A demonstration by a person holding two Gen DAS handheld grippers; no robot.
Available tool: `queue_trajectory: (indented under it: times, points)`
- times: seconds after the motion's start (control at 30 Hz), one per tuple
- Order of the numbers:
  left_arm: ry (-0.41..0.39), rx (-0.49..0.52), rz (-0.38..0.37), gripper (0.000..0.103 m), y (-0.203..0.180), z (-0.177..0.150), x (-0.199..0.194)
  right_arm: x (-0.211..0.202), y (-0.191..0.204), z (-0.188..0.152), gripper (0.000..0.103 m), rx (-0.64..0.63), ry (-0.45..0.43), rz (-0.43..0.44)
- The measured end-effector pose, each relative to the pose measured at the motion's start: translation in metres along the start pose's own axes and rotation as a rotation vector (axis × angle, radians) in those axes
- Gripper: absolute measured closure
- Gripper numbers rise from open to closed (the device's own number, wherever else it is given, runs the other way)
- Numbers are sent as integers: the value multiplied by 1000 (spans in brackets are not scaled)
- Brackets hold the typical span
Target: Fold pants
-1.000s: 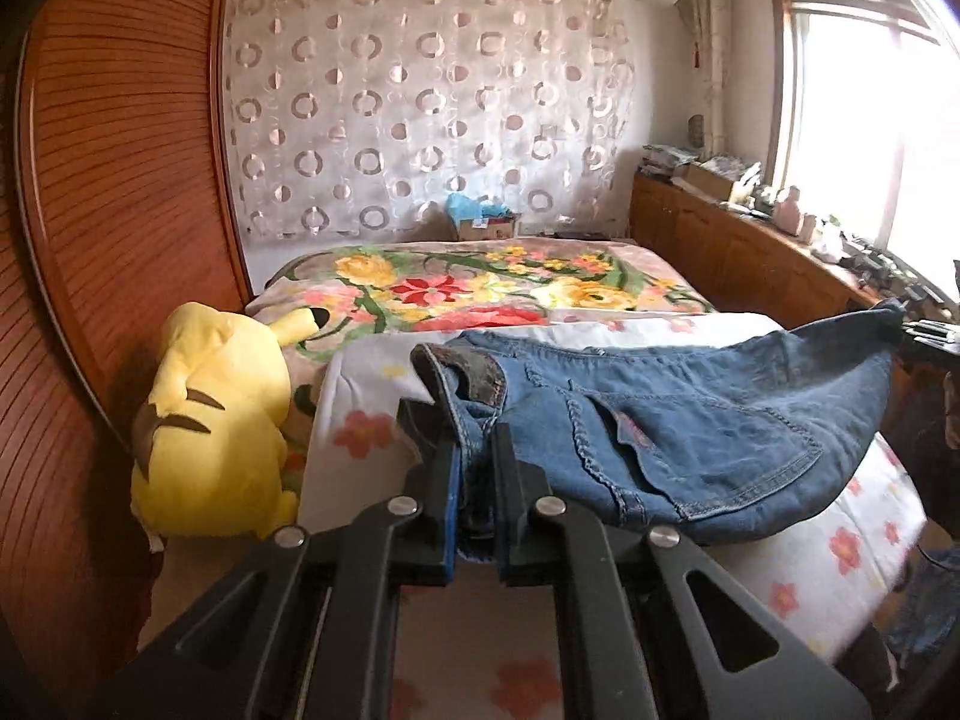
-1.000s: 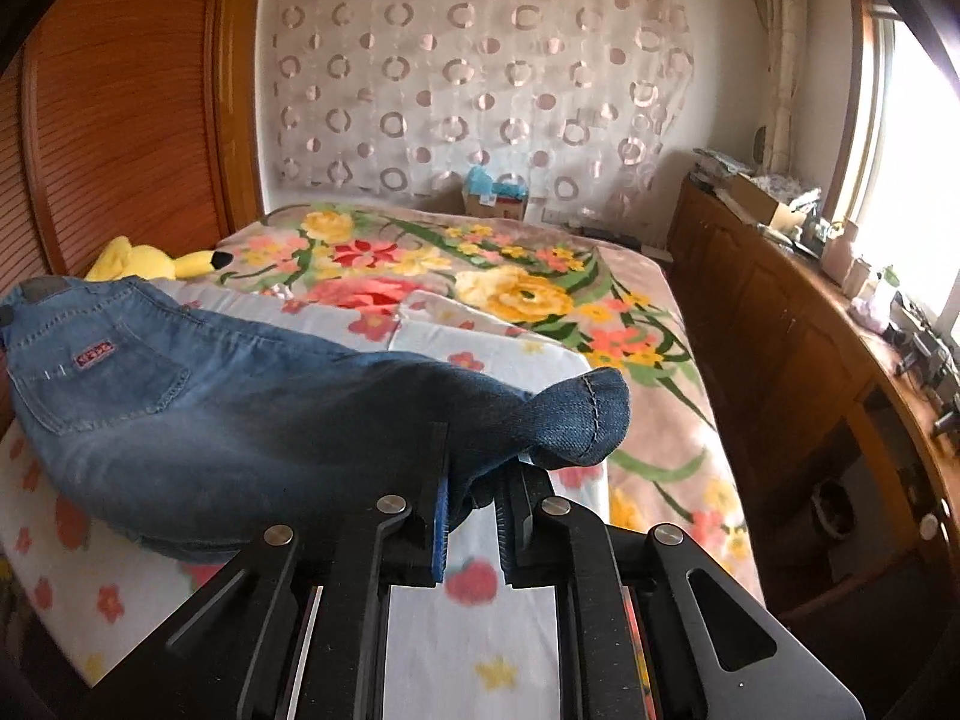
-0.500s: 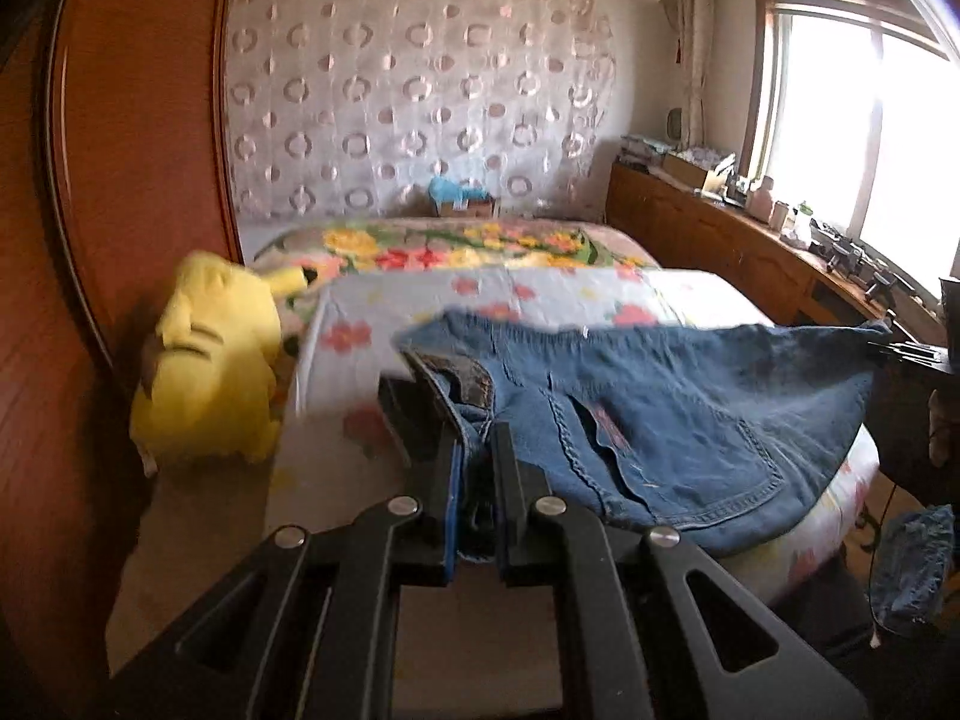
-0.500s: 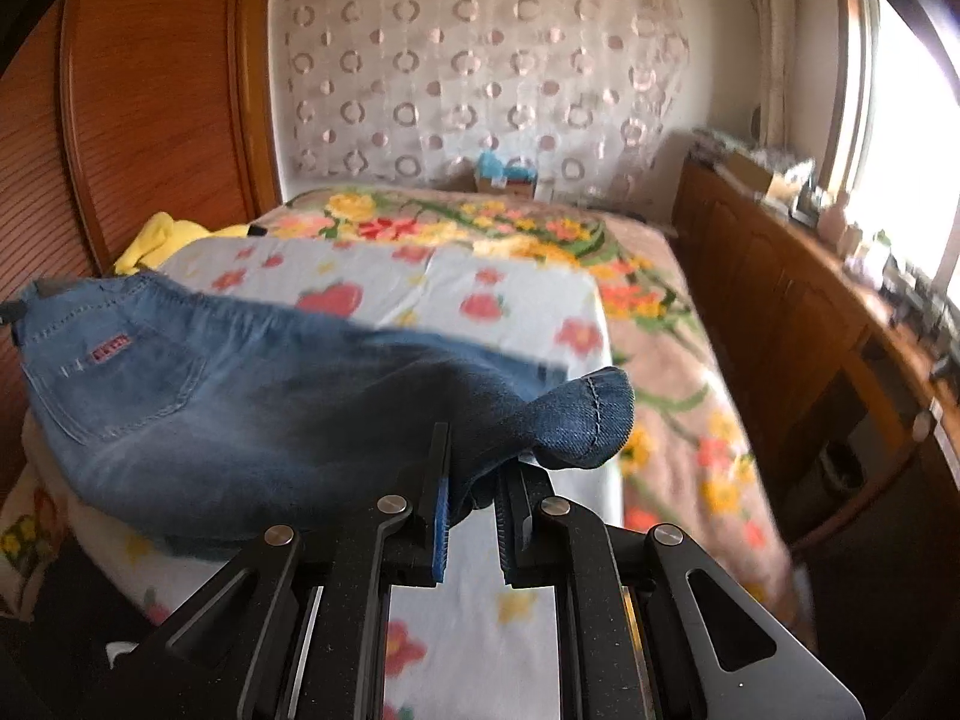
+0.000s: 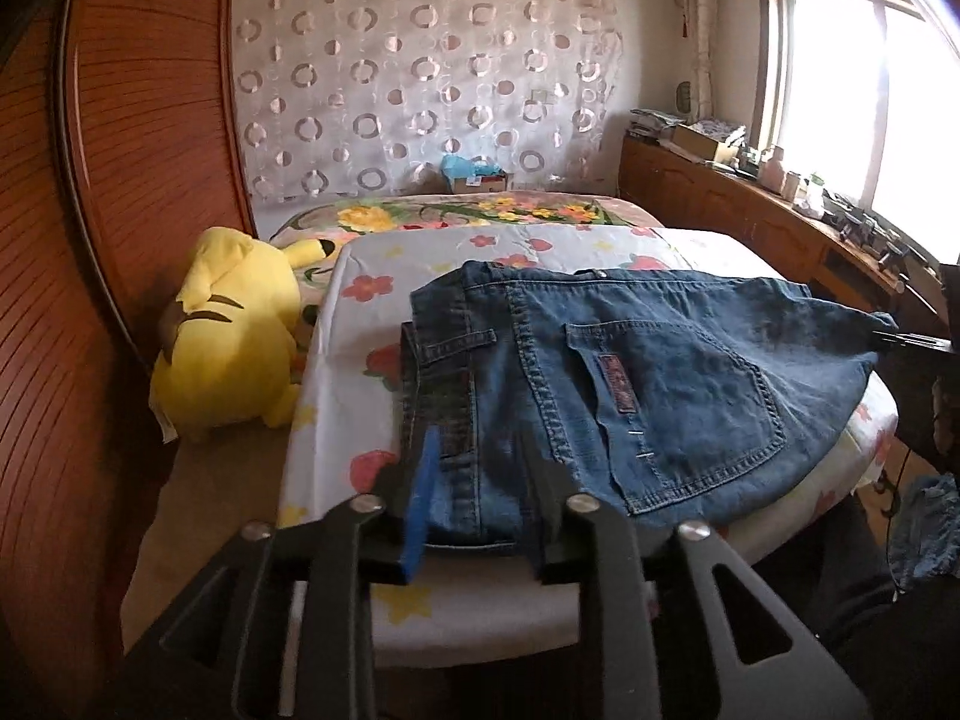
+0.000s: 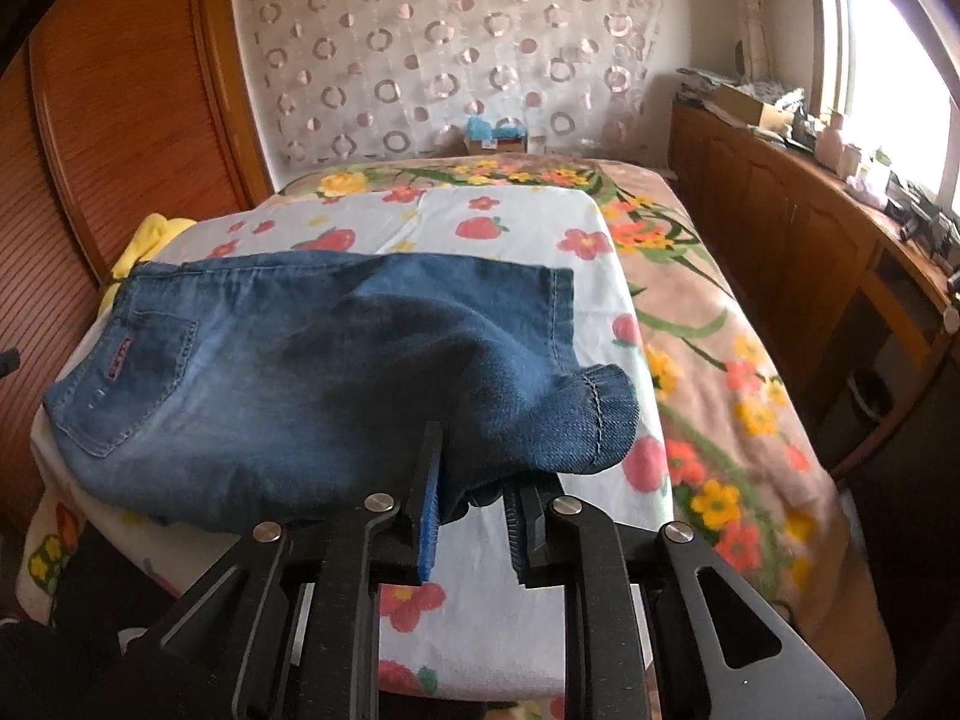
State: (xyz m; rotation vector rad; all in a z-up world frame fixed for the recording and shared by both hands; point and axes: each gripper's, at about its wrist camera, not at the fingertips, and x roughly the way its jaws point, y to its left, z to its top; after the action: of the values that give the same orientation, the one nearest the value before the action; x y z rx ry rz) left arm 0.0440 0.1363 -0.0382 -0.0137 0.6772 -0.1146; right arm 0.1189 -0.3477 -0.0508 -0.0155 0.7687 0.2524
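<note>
From my left wrist camera, the jeans (image 5: 630, 378) lie folded across the white flower-print sheet (image 5: 366, 324) on the bed, waistband end toward me and back pocket facing up. My left gripper (image 5: 480, 504) sits at the near waistband corner. Its jaws have just been opening, and they now stand apart with the denim edge lying loose between them; the blue pad (image 5: 420, 510) on the left finger is clear of the cloth, so nothing is pinched. Just left of the sheet, a yellow plush toy (image 5: 234, 336) rests against the wooden headboard (image 5: 120, 180). At the far right edge the leg end of the jeans reaches a dark shape that I take for my other tool, though it is too cropped to be sure.

From my right wrist camera, the same jeans (image 6: 312, 378) spread away to the left over the sheet (image 6: 498, 228), the pocket at the far left. The hem end bulges just above and ahead of my right gripper (image 6: 474, 516). These jaws have also just been opening: a fold of denim hangs against the left blue pad (image 6: 429, 525), while the right finger stands free of it with a gap showing. The floral bedspread (image 6: 720, 360) runs along the right.
</note>
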Motion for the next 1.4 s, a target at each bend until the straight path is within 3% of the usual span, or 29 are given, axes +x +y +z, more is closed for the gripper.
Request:
queue_trajectory:
  times: [0.13, 0.37, 0.7, 0.87, 1.2, 1.4]
  points:
    - [-2, 10, -44, 68, -8, 2, 5, 0, -2, -6, 77, 23, -7, 10]
    - [32, 37, -115, 66, -42, 6, 35, -3, -1, -7, 62, 36, -21, 21]
    - [73, 66, -185, 66, -96, 3, 78, -9, -4, -8, 58, 60, -52, 33]
    - [127, 47, -184, 66, -106, -8, 100, -15, -7, -9, 57, 77, -64, 31]
    - [32, 6, -178, 64, -106, -23, 96, -17, -14, -11, 56, 103, -66, 18]
    - [28, 30, -149, 62, -112, -24, 97, -19, -18, -8, 56, 114, -73, -4]
